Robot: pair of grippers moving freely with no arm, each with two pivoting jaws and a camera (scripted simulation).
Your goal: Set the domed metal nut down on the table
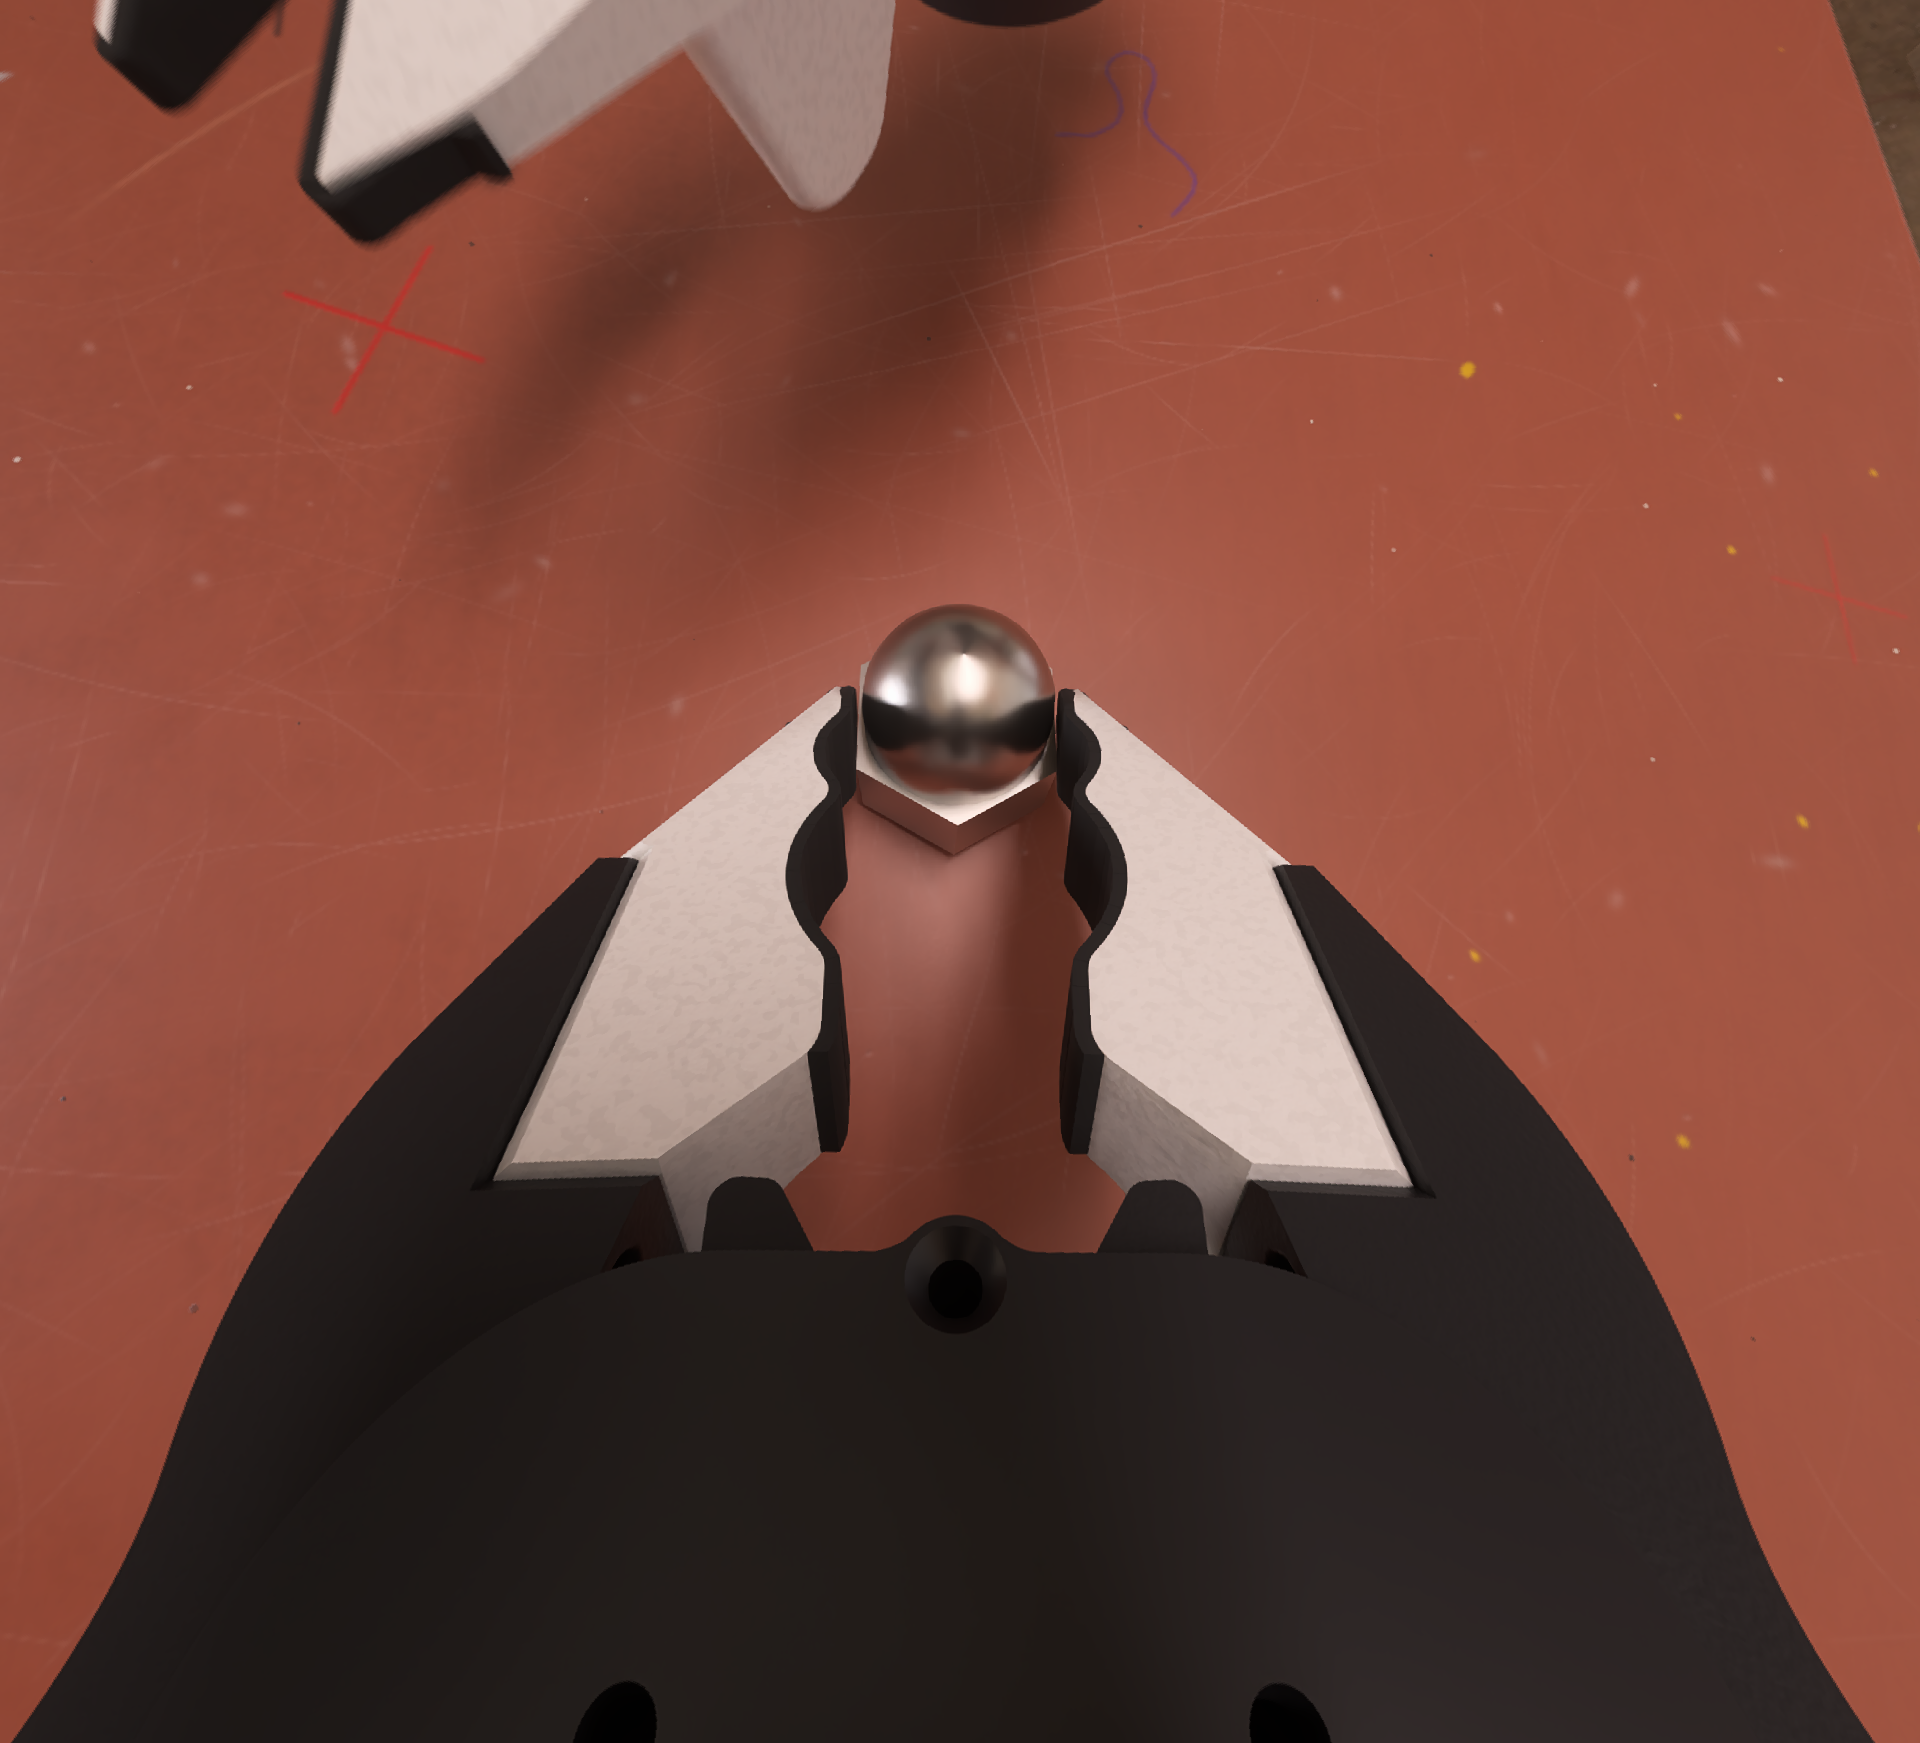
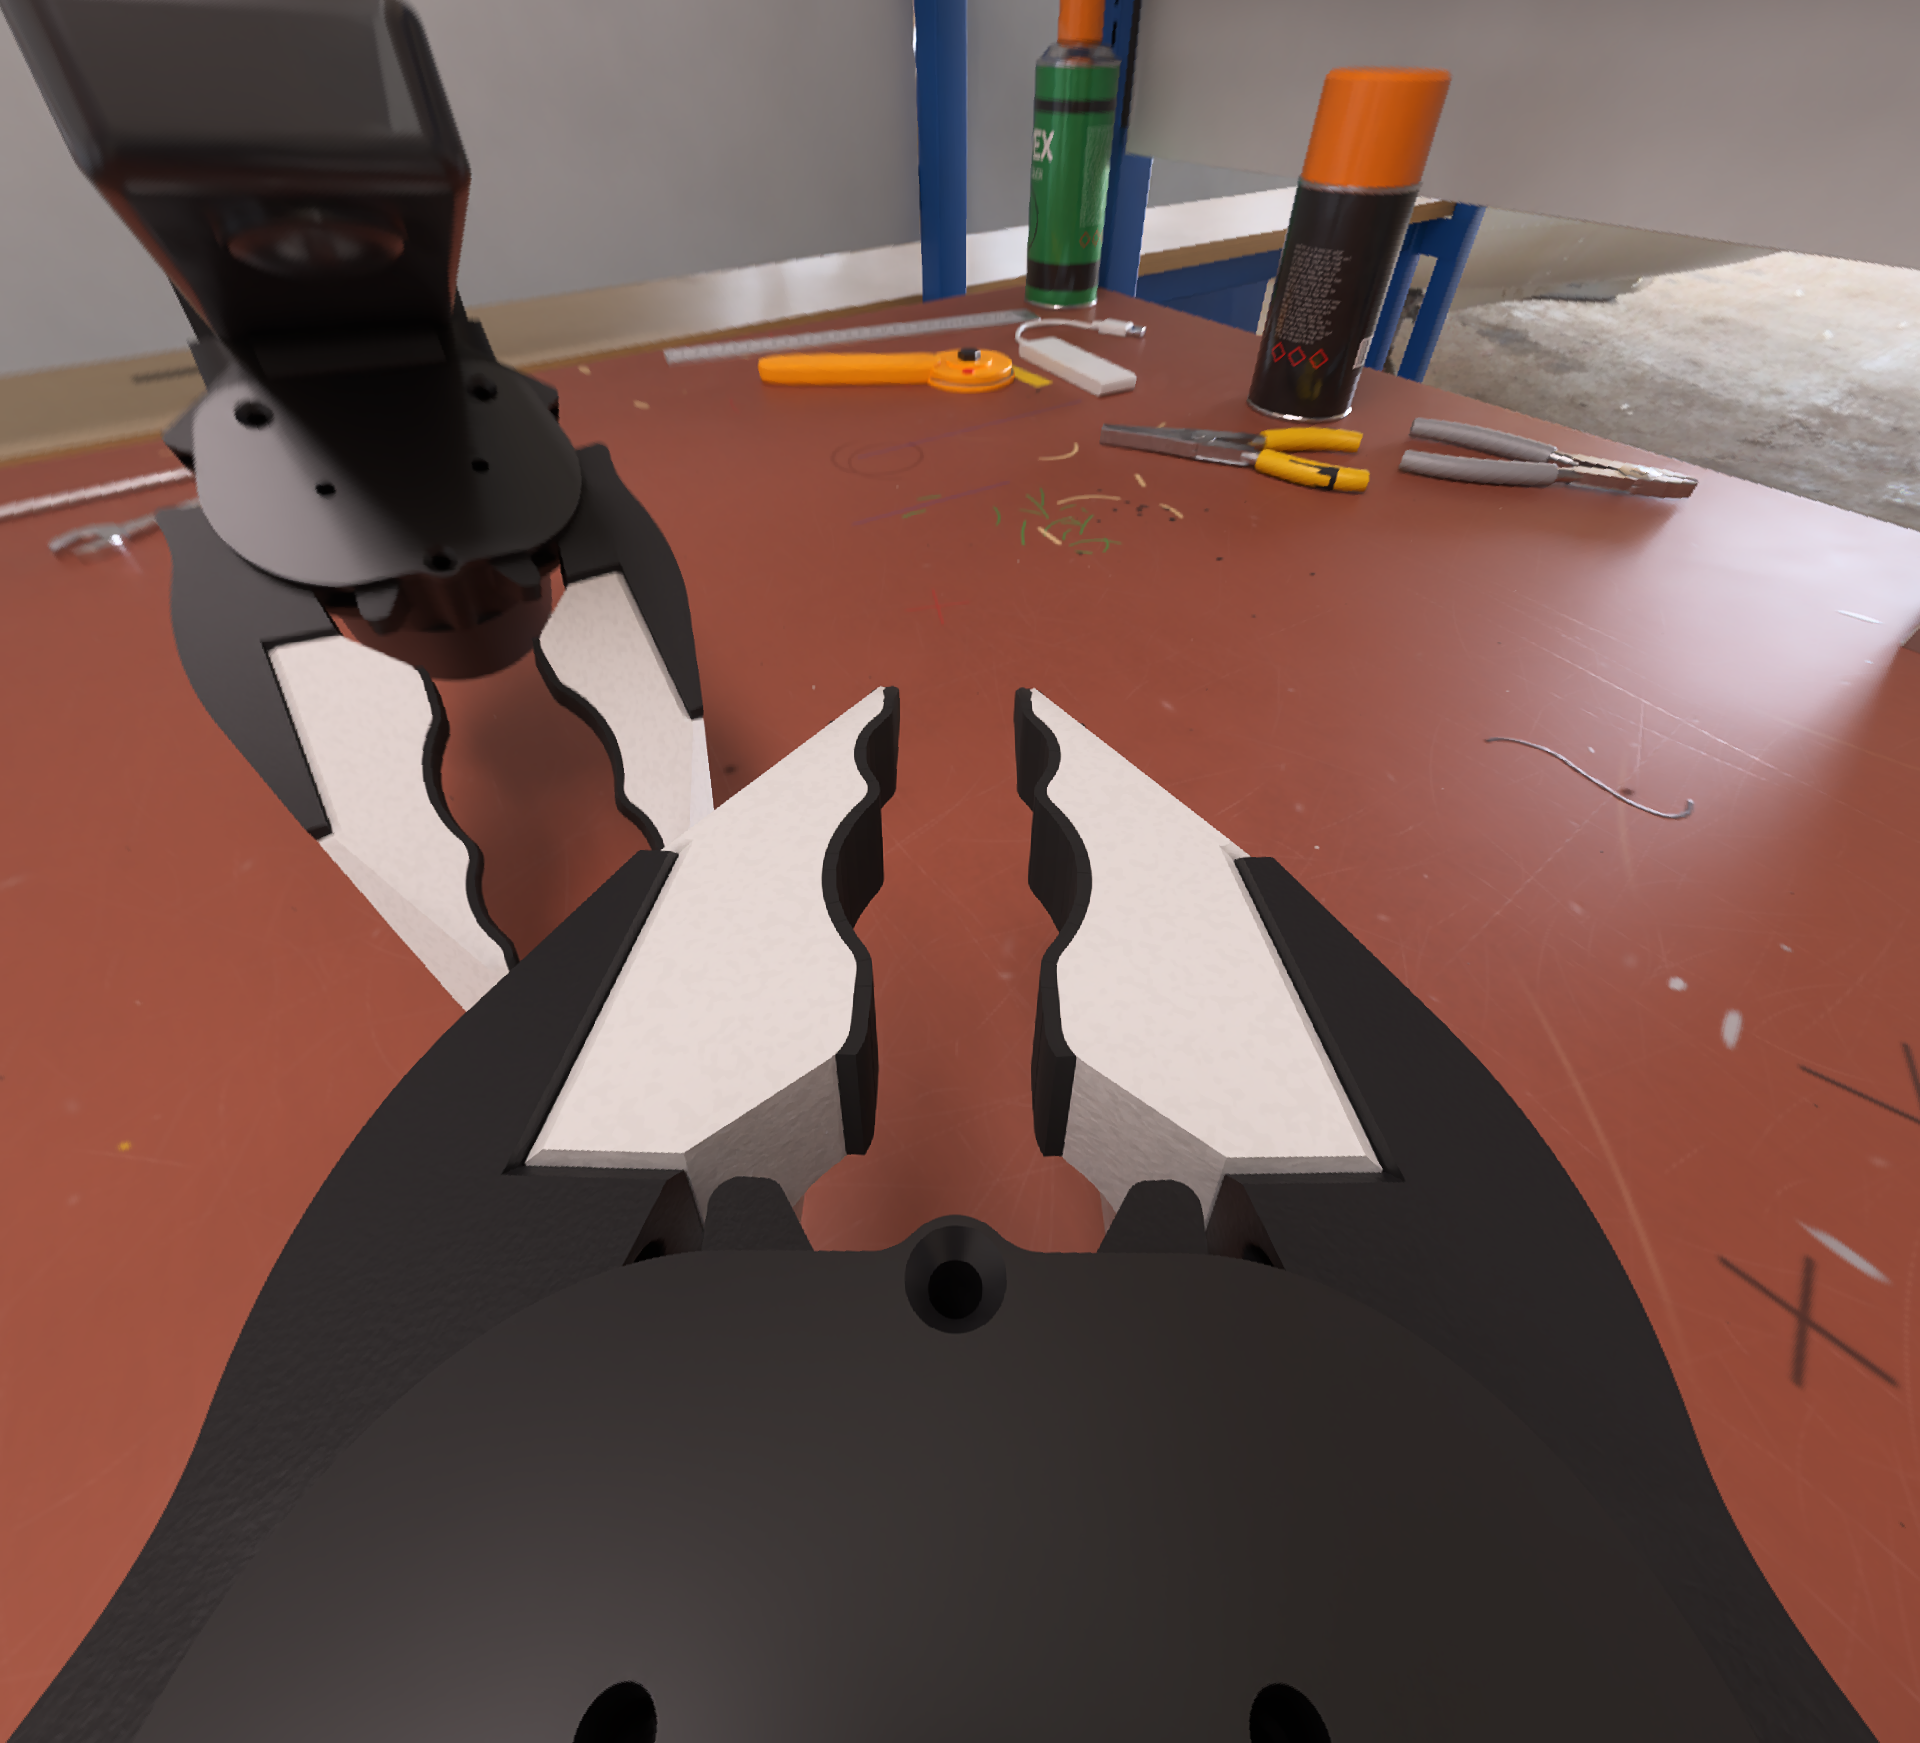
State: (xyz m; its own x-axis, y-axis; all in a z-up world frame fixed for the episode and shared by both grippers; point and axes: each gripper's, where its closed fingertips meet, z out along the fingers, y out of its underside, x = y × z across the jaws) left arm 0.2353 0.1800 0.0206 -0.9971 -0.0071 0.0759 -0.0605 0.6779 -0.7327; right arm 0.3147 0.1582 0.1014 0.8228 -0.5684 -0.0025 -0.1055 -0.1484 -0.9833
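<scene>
The domed metal nut (image 1: 956, 717), a shiny dome on a hex base, sits between the fingertips of my left gripper (image 1: 956, 727), dome up. The jaws are shut on its sides, close over the red-brown table (image 1: 1455, 758). I cannot tell whether the nut touches the table. My right gripper (image 2: 956, 706) is open by a narrow gap and empty. It hovers above the table and shows at the top left of the left wrist view (image 1: 623, 135). In the right wrist view the left gripper's fingers (image 2: 634, 717) reach in from the left, and the nut is hidden.
At the back of the table stand a black spray can (image 2: 1340, 259) and a green one (image 2: 1070, 166). Yellow-handled pliers (image 2: 1257, 452), grey pliers (image 2: 1538, 467), an orange tool (image 2: 883, 368), a white adapter (image 2: 1081, 368) and a ruler (image 2: 842, 337) lie nearby. A wrench (image 2: 99, 535) lies at the left. A wire (image 2: 1600, 784) lies at the right.
</scene>
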